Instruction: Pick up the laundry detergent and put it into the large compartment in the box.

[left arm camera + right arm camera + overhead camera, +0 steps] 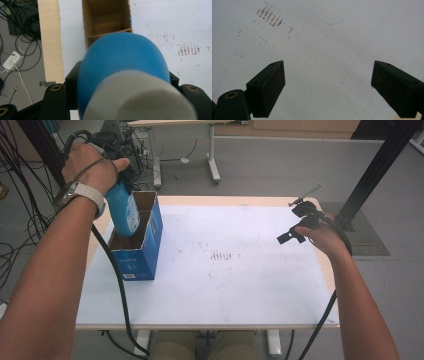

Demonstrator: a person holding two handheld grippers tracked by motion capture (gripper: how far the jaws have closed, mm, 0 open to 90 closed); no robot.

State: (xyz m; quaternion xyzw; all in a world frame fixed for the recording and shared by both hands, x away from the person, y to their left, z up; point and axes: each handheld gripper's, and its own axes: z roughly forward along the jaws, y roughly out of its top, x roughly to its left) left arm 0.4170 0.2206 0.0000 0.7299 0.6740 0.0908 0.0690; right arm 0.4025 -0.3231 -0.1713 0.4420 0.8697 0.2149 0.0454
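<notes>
Bottle (pixel 123 210) in blue, with a pale cap, sits clamped between the jaws of our left gripper (pixel 116 167), bottom end dipped into the near compartment of the open blue cardboard box (pixel 150 237) at the table's (pixel 225 285) left edge. Our right gripper (pixel 295 232) rests well apart at the table's right side, jaws spread wide over bare white surface, holding nothing.

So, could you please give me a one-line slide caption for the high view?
Left gripper lowers a blue bottle into a divided cardboard box; right gripper waits open over the table.
</notes>
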